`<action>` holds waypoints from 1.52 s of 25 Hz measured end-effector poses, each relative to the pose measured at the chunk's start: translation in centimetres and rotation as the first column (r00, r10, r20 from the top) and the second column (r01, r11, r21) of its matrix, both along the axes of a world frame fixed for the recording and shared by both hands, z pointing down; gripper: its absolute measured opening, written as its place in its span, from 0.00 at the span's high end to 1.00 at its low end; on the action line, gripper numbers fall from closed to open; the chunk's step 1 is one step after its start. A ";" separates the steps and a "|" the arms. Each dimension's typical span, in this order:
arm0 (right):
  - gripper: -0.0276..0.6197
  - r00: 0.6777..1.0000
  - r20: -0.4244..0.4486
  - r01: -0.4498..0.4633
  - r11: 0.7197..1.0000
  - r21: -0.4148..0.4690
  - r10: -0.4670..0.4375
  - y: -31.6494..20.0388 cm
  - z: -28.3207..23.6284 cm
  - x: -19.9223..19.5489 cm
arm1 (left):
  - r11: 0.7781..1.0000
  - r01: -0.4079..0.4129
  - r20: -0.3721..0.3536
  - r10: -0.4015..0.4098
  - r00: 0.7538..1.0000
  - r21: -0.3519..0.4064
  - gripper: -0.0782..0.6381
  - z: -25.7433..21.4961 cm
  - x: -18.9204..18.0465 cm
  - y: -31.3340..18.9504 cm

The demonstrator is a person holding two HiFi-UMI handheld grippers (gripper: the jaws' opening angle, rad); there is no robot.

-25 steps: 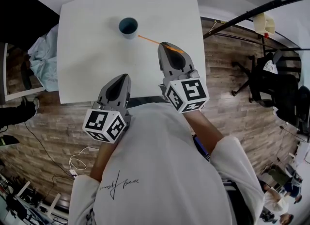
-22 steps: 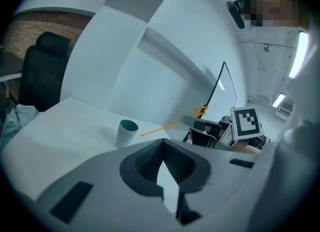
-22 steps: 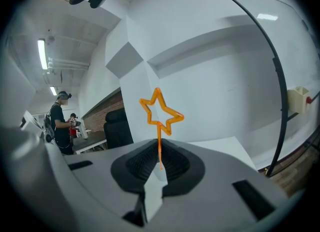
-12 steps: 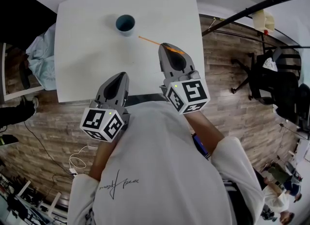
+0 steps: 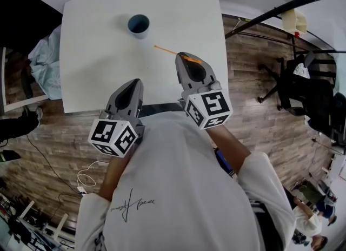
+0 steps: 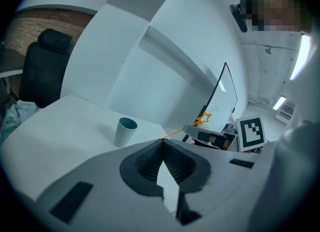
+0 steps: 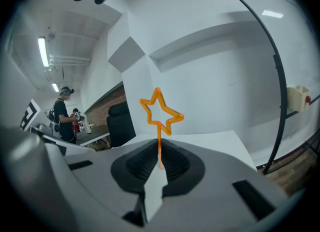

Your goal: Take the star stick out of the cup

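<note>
While right tongs (image 5: 183,55) pinch thin orange star stick (image 7: 159,133), hollow star upright, left tongs (image 6: 162,142) closed, empty

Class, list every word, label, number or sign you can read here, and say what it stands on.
No readable text.
Person's white shirt: dark script on the back, too scrawled to read.
The cubes on the left gripper and right gripper: square black-and-white markers, no letters.
</note>
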State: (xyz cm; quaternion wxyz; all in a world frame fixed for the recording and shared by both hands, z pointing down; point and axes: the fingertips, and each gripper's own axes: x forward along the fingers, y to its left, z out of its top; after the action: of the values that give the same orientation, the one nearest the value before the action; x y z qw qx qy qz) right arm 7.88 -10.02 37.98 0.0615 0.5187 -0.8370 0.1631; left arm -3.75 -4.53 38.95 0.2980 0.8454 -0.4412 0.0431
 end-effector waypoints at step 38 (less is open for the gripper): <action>0.92 0.997 -0.008 0.076 0.991 -0.113 -0.077 4.0 3.1 -1.7 | 0.999 0.034 -0.008 -0.034 0.999 -0.008 0.88 0.4 -2.1 0.9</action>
State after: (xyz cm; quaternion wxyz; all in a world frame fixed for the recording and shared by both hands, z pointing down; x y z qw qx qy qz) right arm 6.14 -6.05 41.03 0.1018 0.4830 -0.8454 0.2043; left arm -5.89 -3.61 39.36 0.3037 0.8367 -0.4543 0.0363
